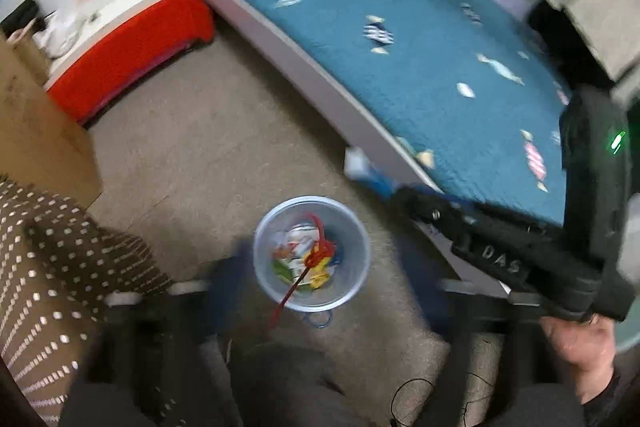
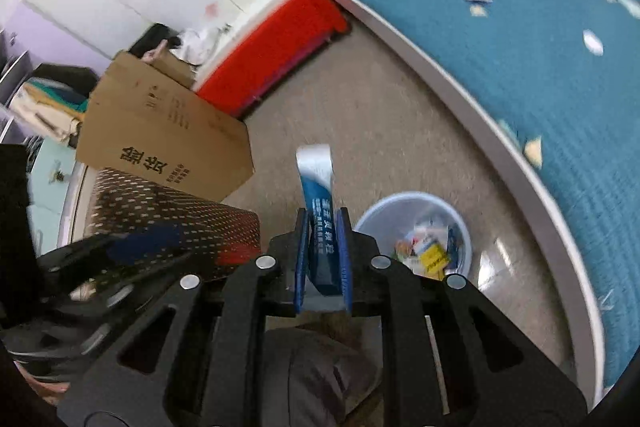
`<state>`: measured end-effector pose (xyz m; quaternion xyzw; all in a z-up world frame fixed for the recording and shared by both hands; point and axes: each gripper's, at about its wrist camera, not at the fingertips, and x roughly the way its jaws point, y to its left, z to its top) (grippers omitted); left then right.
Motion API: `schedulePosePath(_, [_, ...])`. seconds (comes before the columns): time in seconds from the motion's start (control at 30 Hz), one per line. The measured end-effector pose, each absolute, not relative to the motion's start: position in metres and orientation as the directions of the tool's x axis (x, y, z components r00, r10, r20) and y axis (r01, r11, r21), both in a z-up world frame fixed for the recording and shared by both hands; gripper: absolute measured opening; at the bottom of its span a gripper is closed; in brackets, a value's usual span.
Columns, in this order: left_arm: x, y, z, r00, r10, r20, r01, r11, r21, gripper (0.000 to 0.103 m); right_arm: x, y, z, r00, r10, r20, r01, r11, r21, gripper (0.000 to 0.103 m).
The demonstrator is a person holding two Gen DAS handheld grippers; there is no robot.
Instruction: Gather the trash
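Gripping a blue-and-white wrapper (image 2: 318, 203), the right gripper (image 2: 323, 227) nears the trash bin (image 2: 370, 217); left gripper (image 1: 320, 291) jaws spread wide, empty.

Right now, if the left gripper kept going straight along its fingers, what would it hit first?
Most likely the trash bin, which sits between the open left gripper's blurred fingers, with wrappers and a red string inside. Depth is unclear.

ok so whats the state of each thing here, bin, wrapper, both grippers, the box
trash bin: upright on the floor, partly filled with wrappers
red string: draped over the bin's trash, tail over the rim
blue and white wrapper: clamped between the pads, sticking out
right gripper: shut on the wrapper
left gripper: open, empty, over the bin
cardboard box: closed, tilted
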<state>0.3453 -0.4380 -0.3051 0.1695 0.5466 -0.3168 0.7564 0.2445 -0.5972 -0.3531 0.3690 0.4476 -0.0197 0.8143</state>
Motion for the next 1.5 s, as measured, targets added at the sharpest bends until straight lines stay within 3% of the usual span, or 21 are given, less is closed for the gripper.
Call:
schedulePosePath(0.03, [0.348, -0.437, -0.302, 0.221, -0.305, -0.926, 0.659, 0.747, -0.089, 0.092, 0.246, -0.599, -0.363, 0.588, 0.312, -0.747, 0.376, 0.712, 0.593, 0.034])
schedulePosePath(0.07, [0.351, -0.436, -0.300, 0.240, -0.298, -0.924, 0.655, 0.752, -0.072, 0.093, 0.246, -0.600, -0.371, 0.577, 0.322, -0.751, 0.392, 0.697, 0.600, 0.070])
schedulePosePath(0.1, [0.352, -0.435, -0.299, 0.250, -0.276, -0.928, 0.651, 0.758, -0.050, 0.093, 0.244, -0.602, -0.378, 0.573, 0.324, -0.753, 0.419, 0.674, 0.608, 0.080])
schedulePosePath(0.17, [0.354, -0.432, -0.300, 0.247, -0.263, -0.933, 0.647, 0.761, -0.043, 0.094, 0.239, -0.603, -0.384, 0.579, 0.332, -0.745, 0.436, 0.645, 0.627, 0.083])
schedulePosePath(0.2, [0.354, -0.430, -0.299, 0.244, -0.269, -0.932, 0.646, 0.762, -0.050, 0.094, 0.236, -0.604, -0.385, 0.574, 0.329, -0.749, 0.450, 0.637, 0.625, 0.093])
schedulePosePath(0.23, [0.354, -0.427, -0.297, 0.248, -0.273, -0.930, 0.642, 0.765, -0.054, 0.093, 0.235, -0.603, -0.385, 0.573, 0.323, -0.753, 0.459, 0.634, 0.622, 0.097])
schedulePosePath(0.57, [0.326, -0.400, -0.251, 0.350, -0.330, -0.877, 0.631, 0.774, -0.039, 0.094, 0.214, -0.603, -0.354, 0.573, 0.219, -0.790, 0.510, 0.660, 0.553, 0.097])
schedulePosePath(1.03, [0.259, -0.293, -0.162, 0.564, -0.381, -0.733, 0.537, 0.843, -0.025, 0.094, 0.190, -0.521, -0.217, 0.662, 0.114, -0.740, 0.350, 0.827, 0.440, 0.097])
schedulePosePath(1.5, [0.153, -0.157, -0.076, 0.873, -0.205, -0.443, 0.279, 0.954, 0.108, 0.097, 0.124, -0.386, -0.079, 0.819, 0.053, -0.572, 0.131, 0.952, 0.276, 0.097])
